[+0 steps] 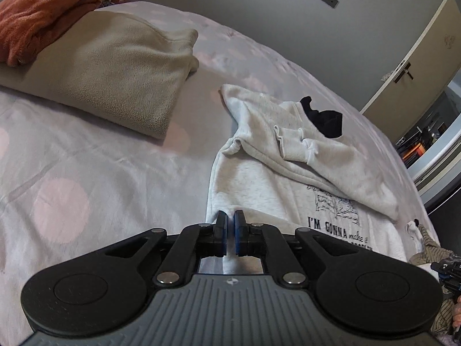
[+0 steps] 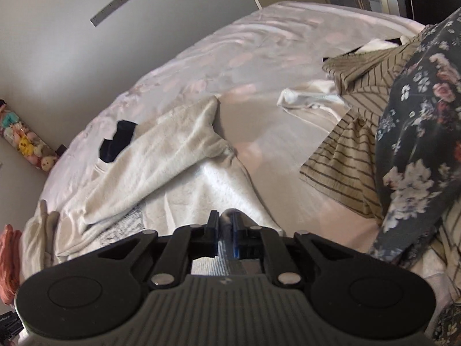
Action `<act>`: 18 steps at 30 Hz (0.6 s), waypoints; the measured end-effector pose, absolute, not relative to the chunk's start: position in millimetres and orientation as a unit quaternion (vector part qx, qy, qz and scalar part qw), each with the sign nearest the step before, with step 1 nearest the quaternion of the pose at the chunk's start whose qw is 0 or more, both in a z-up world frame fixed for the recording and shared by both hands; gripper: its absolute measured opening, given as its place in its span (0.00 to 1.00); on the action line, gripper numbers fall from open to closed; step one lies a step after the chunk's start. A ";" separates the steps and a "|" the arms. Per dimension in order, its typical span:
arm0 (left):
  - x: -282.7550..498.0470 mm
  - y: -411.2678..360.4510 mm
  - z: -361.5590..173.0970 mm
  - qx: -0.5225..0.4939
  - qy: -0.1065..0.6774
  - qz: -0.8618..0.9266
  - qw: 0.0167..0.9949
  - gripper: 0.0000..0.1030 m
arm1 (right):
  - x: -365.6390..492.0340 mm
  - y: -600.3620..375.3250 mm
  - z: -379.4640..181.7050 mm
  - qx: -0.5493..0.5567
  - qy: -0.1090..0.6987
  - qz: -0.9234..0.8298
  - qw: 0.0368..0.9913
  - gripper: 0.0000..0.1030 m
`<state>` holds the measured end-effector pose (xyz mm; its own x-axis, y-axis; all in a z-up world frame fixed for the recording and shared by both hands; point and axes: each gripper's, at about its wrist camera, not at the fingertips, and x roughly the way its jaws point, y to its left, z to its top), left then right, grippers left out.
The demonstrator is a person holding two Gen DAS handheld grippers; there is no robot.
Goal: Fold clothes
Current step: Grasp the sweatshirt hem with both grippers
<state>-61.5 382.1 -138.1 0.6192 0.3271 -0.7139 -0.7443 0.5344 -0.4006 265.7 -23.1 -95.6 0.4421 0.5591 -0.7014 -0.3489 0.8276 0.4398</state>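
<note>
Both grippers are pinching the near hem of the light grey sweatshirt (image 1: 259, 132), which is lying across the bed (image 1: 86, 173) in the middle of both views with its sleeves already folded in over the chest print. The left gripper (image 1: 230, 222) is clamping the hem at the bottom centre of its frame, pads nearly touching with just a sliver of cloth between them. The right gripper (image 2: 223, 223) is doing the same on its corner (you can see the fabric bunching between the blue pads).

My take on the step: it's looking like the bottom-to-collar fold. I'd be lifting both corners evenly, keeping the hem taut between them, and carrying it toward the black collar (image 1: 322, 118) in the upper right. Watch that the sleeves aren't sliding off as the cloth is rising.

The folded beige fleece (image 1: 121, 75) and orange fleece (image 1: 43, 8) are sitting upper left, well apart; the striped shirt (image 2: 351, 155) is crowding the right side.
</note>
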 end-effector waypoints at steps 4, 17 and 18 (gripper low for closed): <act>-50.9 391.2 -156.7 -0.357 0.329 0.335 0.807 0.03 | 271.1 -8.6 -124.3 0.087 0.481 0.249 0.836 0.10; -57.9 369.1 -134.2 -0.298 0.333 0.367 0.816 0.21 | 264.7 -23.1 -132.3 0.106 0.483 0.226 0.839 0.32; -61.0 366.7 -130.7 -0.296 0.327 0.367 0.819 0.21 | 262.3 -24.3 -128.4 0.104 0.477 0.221 0.844 0.41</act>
